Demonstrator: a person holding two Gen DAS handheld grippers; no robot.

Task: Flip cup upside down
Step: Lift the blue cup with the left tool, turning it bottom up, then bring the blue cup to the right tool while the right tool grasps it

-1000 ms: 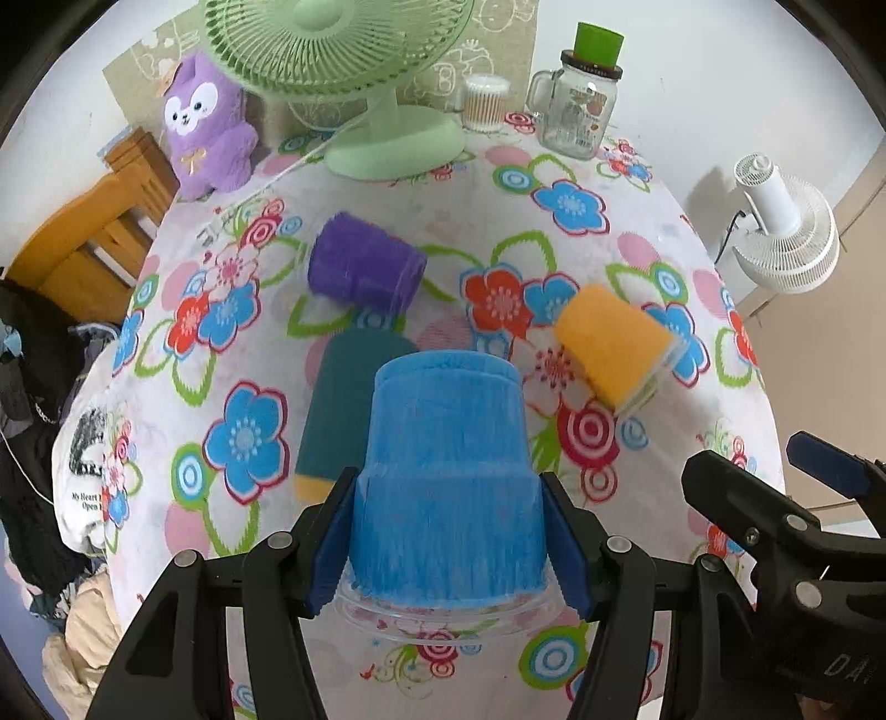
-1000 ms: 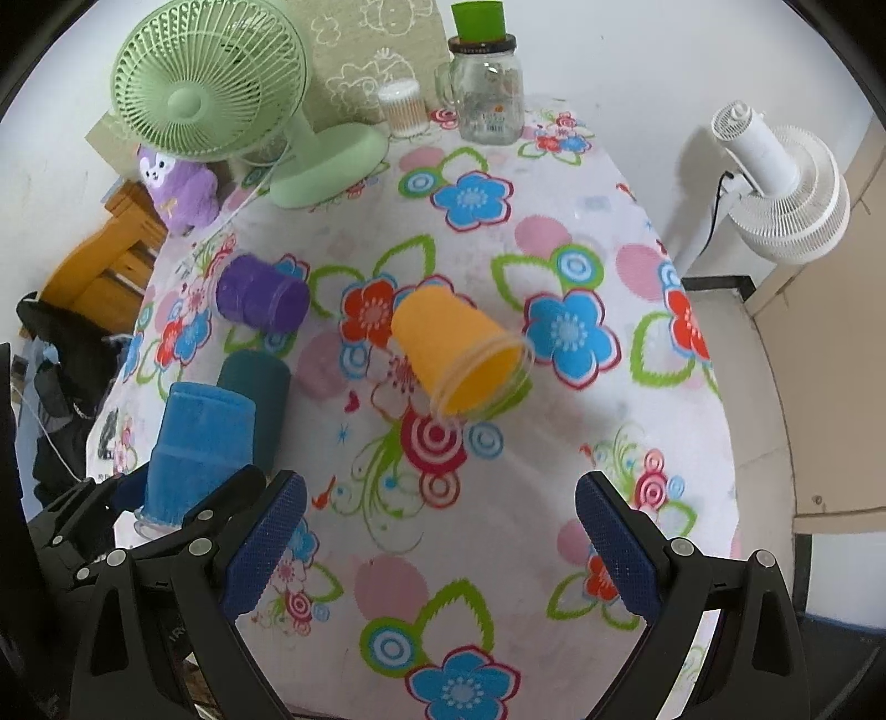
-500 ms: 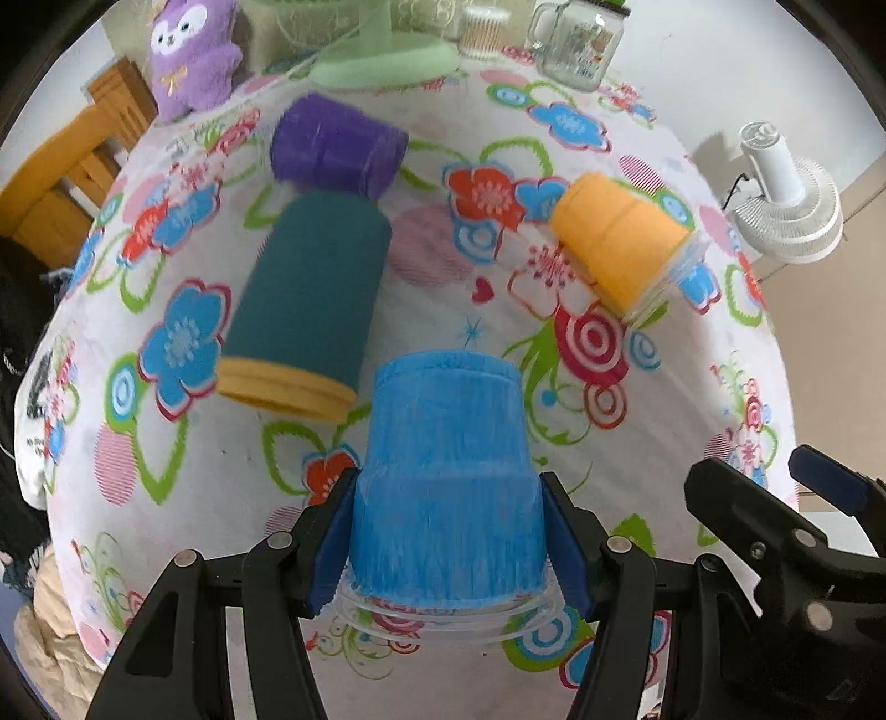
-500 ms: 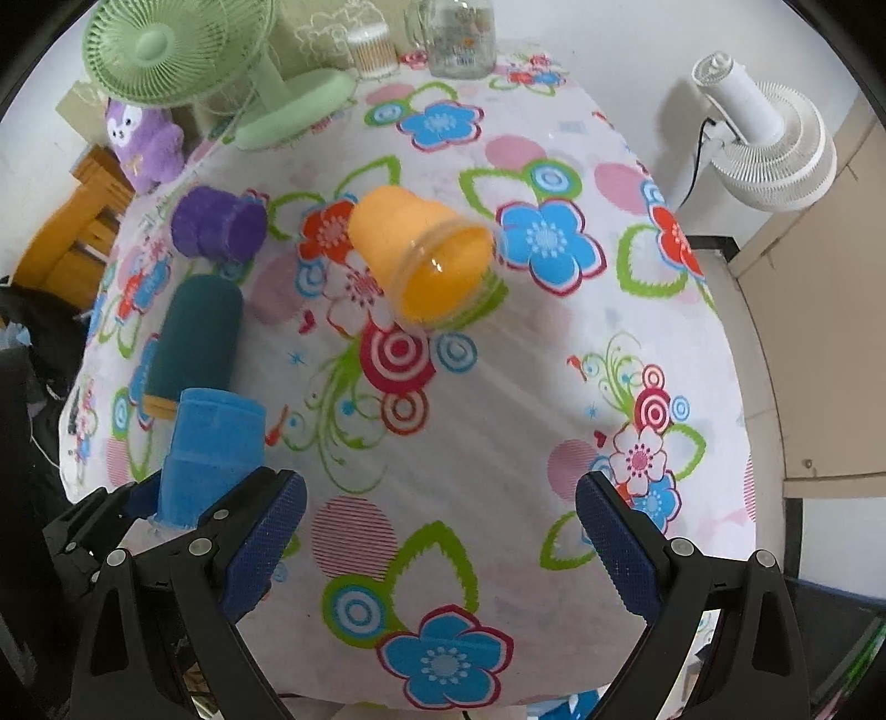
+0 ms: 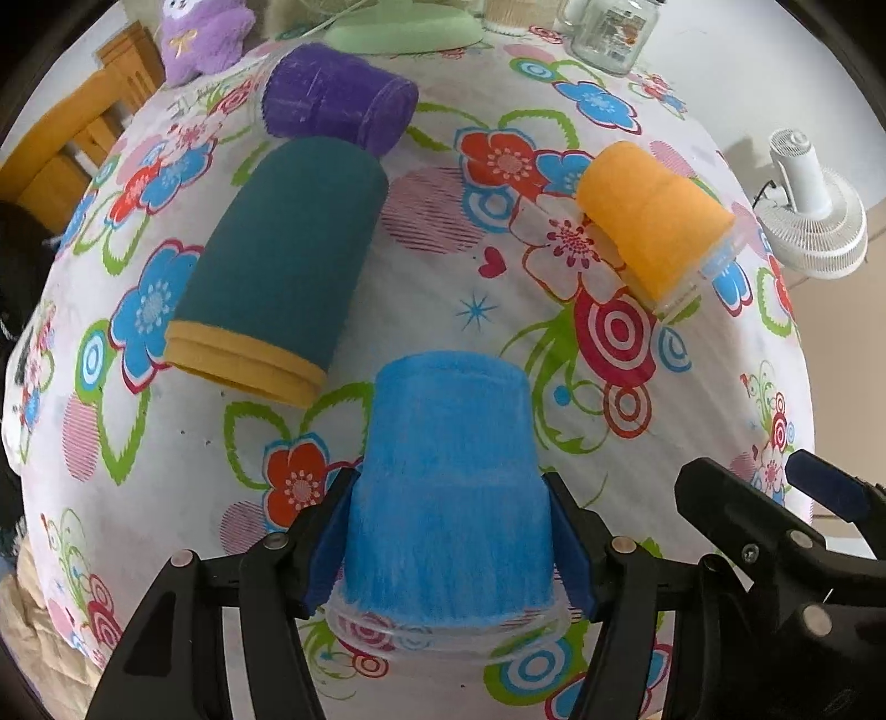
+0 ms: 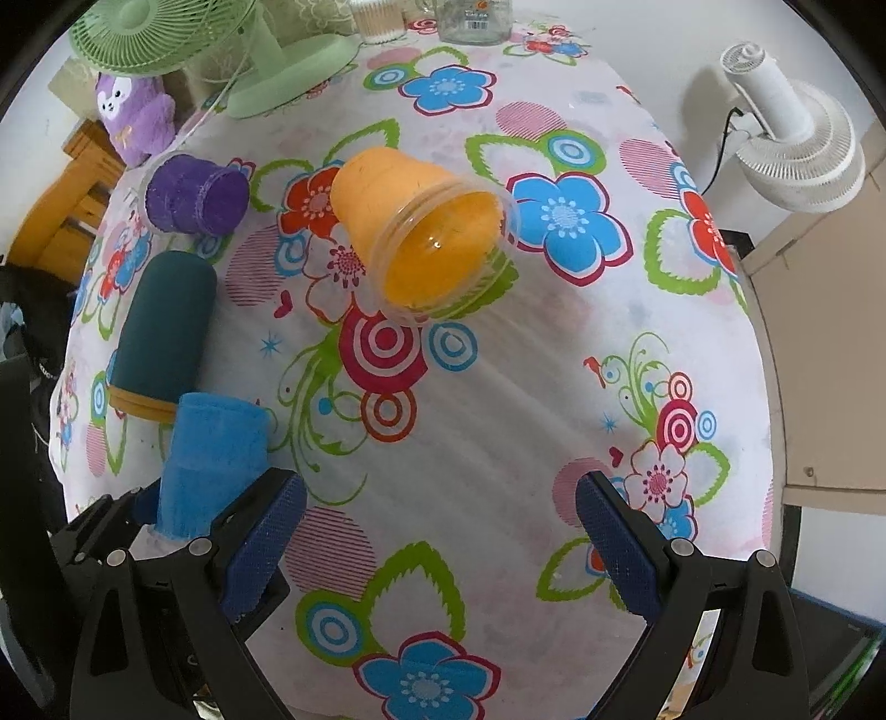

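Observation:
My left gripper (image 5: 451, 545) is shut on a blue cup (image 5: 451, 482), held with its base pointing away and its clear rim toward the camera, above the flowered tablecloth (image 5: 443, 266). The blue cup also shows in the right wrist view (image 6: 213, 459) at lower left, in the left gripper. My right gripper (image 6: 440, 545) is open and empty over the near part of the table. An orange cup (image 6: 421, 238) lies on its side, mouth toward the right wrist camera; it also shows in the left wrist view (image 5: 653, 221).
A teal cup with a yellow rim (image 5: 282, 260) and a purple cup (image 5: 338, 105) lie on their sides at the left. A green fan (image 6: 221, 44), a glass jar (image 5: 614, 27) and a purple plush (image 6: 135, 113) stand at the back. A white fan (image 6: 792, 144) stands beyond the right edge.
Both grippers have tilted downward and moved nearer the table; the fan and jar slid toward the top of the views. The blue cup stays gripped in the left gripper.

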